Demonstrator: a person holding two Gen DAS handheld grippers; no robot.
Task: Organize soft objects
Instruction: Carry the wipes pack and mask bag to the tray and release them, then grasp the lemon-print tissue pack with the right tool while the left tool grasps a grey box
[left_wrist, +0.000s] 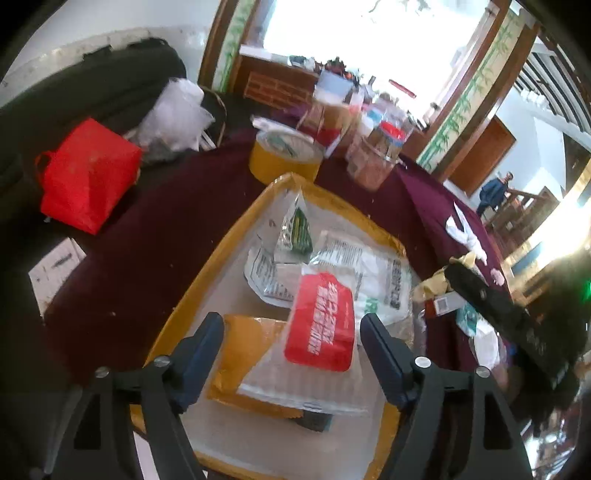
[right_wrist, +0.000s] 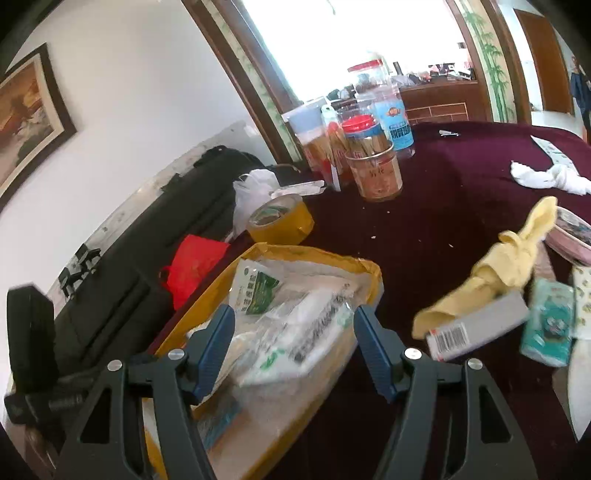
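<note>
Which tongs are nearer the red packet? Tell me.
Left. The left tongs hang open right over the red packet in the box. The right tongs sit open above the box's other packets; the packet isn't visible there.

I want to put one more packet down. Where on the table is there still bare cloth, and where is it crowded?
Bare maroon cloth lies between the yellow tray, the open jar and the white cloth. Another strip runs between the tray's left rim and the red bag. Crowded: inside the tray, the jars behind the tape roll, and around the yellow cloth.
</note>
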